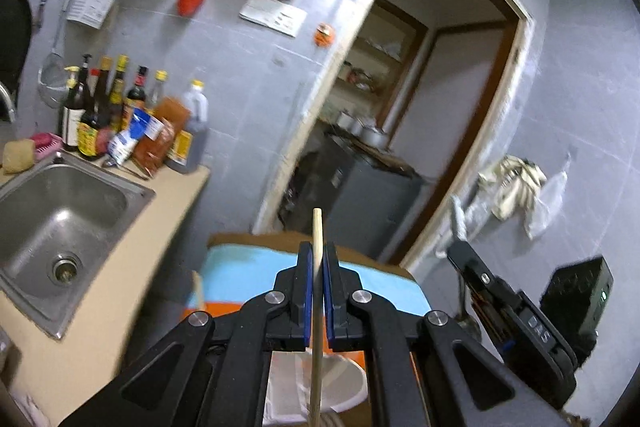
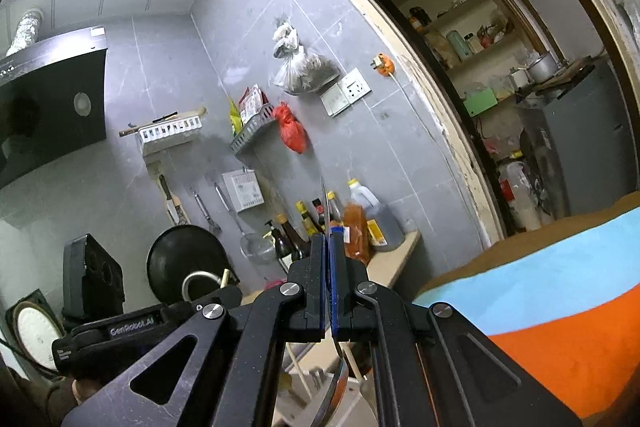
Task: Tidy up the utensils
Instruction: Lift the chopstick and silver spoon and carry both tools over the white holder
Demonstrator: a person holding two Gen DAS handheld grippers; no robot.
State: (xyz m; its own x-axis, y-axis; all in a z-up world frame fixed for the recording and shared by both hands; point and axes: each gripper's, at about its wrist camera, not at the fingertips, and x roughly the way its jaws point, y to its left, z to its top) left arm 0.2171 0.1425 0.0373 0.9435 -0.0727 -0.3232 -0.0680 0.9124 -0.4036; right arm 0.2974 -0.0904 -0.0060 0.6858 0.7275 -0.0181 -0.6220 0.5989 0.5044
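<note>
The left gripper [image 1: 317,259] has its fingers clamped on a thin pale wooden chopstick [image 1: 316,307]. The right gripper [image 2: 329,251] pinches a slim steel spoon [image 2: 330,379] edge-on. Both are held aloft, probably for sorting.

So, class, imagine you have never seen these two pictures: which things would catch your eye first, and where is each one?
First, the left tool, low in its view, shut on a pale wooden chopstick poking up past its tips. Next, the right tool, shut on the thin handle of a metal spoon whose bowl hangs below. Behind them, a red bag hangs on the grey tiled wall.
</note>
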